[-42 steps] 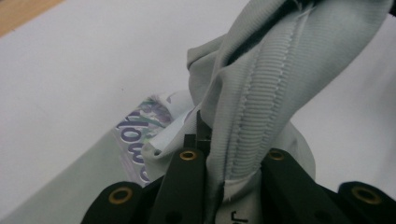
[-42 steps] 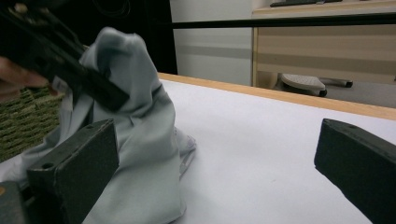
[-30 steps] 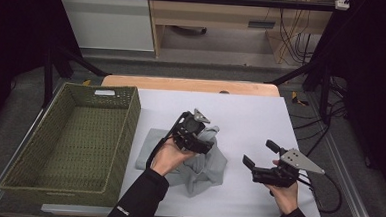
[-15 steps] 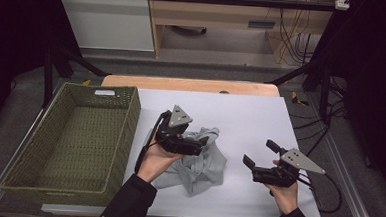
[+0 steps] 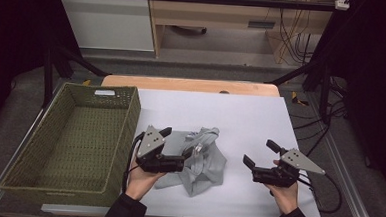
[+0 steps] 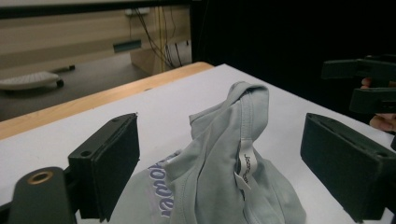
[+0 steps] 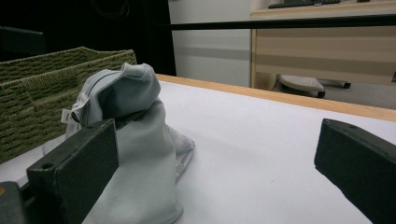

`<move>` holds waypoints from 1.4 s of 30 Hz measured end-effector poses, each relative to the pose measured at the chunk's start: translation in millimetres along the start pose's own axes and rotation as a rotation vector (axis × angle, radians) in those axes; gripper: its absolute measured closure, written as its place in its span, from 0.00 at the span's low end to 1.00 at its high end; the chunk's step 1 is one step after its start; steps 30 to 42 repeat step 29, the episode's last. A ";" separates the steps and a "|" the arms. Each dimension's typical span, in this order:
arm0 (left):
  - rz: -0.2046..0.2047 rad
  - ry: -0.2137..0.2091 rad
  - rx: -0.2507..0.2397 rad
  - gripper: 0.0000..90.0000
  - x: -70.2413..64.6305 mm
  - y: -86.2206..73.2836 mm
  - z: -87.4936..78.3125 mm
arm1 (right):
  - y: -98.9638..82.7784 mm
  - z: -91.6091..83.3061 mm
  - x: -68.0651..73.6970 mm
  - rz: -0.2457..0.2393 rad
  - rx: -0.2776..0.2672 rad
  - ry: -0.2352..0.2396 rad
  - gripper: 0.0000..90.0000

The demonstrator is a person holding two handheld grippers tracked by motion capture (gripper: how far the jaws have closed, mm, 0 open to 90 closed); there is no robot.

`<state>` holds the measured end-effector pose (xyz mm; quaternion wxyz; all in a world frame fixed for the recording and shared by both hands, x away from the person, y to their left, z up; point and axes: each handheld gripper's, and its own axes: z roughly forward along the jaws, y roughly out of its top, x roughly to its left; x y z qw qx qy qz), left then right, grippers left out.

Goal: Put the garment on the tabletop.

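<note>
Left gripper (image 5: 175, 146): jaws parted wide, just been opening, pads clear of cloth; crumpled garment between and beyond them, not pressed

Left gripper view: pale grey-green garment (image 6: 224, 163) heaped between the two black jaws, peak standing upright, white neck label (image 6: 246, 169) hanging down its front, purple lettering on the lower left fold

Right gripper (image 5: 260, 154): jaws released, spread wide, nothing between them; held just above the white table top (image 5: 240, 116), well apart from the garment, to its right

Right gripper view: garment (image 7: 133, 135) beyond the left jaw, bare white surface across the gap

Garment (image 5: 201, 159): crumpled heap on the white table top, toward the near edge, between the two grippers, just beside the basket, touching the left gripper's front

Left hand (image 5: 141, 178): under and behind its gripper, dark sleeve at the near table edge

Right hand (image 5: 284, 193): under its gripper, near the table's right front corner

Woven green basket (image 5: 69, 142): left of the table top, long side against it, white tag on the far rim

Wooden table edge (image 5: 192, 85): behind the white top
</note>
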<state>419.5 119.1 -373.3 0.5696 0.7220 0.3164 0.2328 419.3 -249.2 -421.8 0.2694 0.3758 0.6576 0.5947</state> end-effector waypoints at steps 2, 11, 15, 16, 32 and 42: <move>-0.010 0.008 -0.008 0.11 0.8 -7.6 -4.4 | 0.0 -1.0 -0.9 -0.011 0.002 0.002 0.01; -0.004 0.033 -0.037 0.06 6.0 -28.8 -18.0 | -0.6 -1.0 -0.2 -0.016 0.002 0.001 0.01; -0.003 0.040 -0.040 0.06 9.7 -34.2 -21.0 | -0.7 -2.3 -1.1 -0.019 0.000 0.006 0.01; -0.003 0.046 -0.039 0.06 10.7 -35.3 -21.5 | -0.5 -2.7 -0.1 -0.002 0.003 0.005 0.00; -0.012 0.054 -0.026 0.06 21.1 -43.5 -25.0 | -3.4 -3.2 -0.6 -0.019 0.012 0.008 0.00; -0.012 0.054 -0.026 0.06 21.1 -43.5 -25.0 | -3.4 -3.2 -0.6 -0.019 0.012 0.008 0.00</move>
